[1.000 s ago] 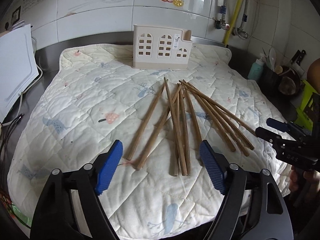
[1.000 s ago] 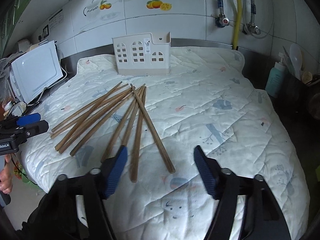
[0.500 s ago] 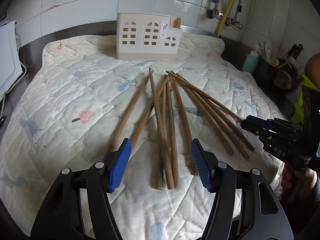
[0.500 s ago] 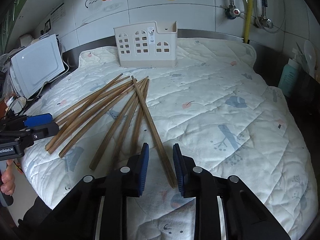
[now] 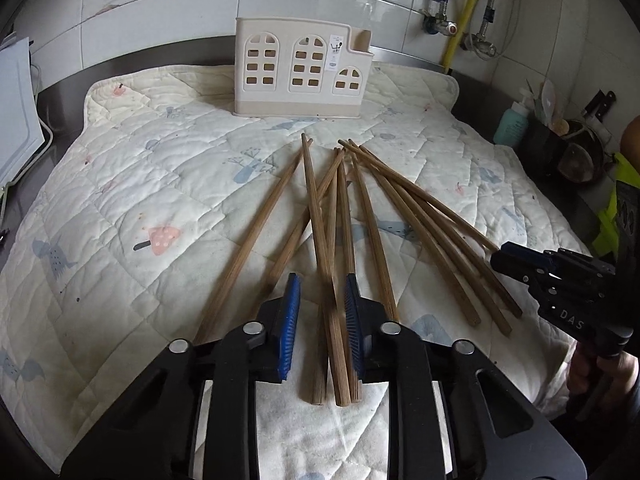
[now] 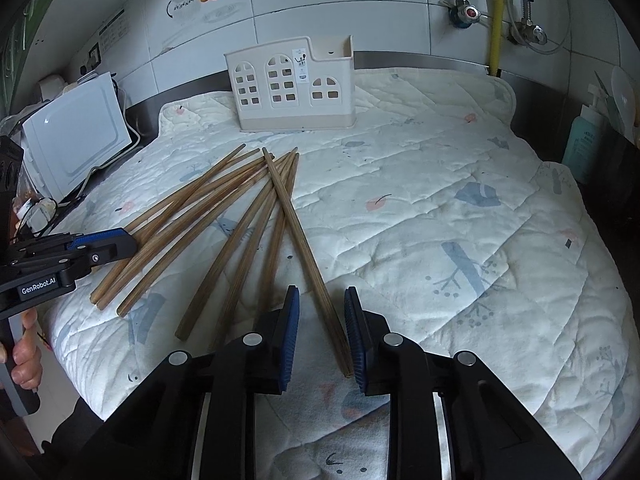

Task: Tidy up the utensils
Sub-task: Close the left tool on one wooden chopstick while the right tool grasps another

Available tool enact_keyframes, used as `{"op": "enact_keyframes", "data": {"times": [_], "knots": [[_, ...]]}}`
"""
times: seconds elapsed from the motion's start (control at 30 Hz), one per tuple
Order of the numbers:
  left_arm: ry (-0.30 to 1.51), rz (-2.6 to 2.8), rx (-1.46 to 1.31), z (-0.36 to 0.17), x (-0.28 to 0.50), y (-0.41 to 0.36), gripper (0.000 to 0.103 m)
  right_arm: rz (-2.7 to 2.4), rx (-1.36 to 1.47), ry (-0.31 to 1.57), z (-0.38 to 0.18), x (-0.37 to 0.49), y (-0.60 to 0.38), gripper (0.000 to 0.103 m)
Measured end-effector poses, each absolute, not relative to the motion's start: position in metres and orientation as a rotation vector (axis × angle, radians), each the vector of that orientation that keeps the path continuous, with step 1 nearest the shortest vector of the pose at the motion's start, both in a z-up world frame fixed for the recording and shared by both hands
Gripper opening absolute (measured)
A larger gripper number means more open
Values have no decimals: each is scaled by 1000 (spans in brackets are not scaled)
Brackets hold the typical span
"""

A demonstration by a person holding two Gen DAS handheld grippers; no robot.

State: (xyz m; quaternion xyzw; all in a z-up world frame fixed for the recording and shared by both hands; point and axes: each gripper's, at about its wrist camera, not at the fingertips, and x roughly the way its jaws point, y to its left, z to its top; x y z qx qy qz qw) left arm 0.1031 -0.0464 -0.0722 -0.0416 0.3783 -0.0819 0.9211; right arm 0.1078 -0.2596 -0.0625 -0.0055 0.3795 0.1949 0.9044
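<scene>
The left hand-held gripper (image 5: 321, 322) is closing around brown wooden chopsticks (image 5: 335, 280); the right hand-held gripper (image 6: 322, 332) seemingly pinches one long wooden chopstick (image 6: 298, 240), cream utensil holder (image 6: 291, 84) at twelve o'clock.

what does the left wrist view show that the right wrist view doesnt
Only the left wrist view shows the left gripper from behind, its jaws closing around a few chopstick ends, and a dark pot at the right edge.

Only the right wrist view shows the right gripper from behind, with one chopstick between its pads, a wall socket, and the whole white appliance.

Both show the scattered chopsticks, the beige utensil holder, the quilted mat, the teal bottle and the yellow pipe.
</scene>
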Motion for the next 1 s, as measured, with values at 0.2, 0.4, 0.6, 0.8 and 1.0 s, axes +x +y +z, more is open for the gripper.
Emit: {"op": "enact_keyframes", "data": {"times": [0.2, 0.4, 0.6, 0.8, 1.0], "knots": [[789, -175, -83, -77, 103, -48, 14, 401, -16, 784, -63, 107, -260, 23], [790, -174, -85, -79, 103, -48, 8, 400, -13, 783, -63, 108, -259, 23], [796, -169, -101, -82, 104, -44, 7, 388, -18, 781, -63, 109, -259, 13], [789, -183, -120, -79, 101, -39, 7, 384, -28, 775, -58, 105, -256, 7], [759, -187, -110, -69, 94, -35, 7, 368, -35, 743, -43, 96, -255, 7]]}}
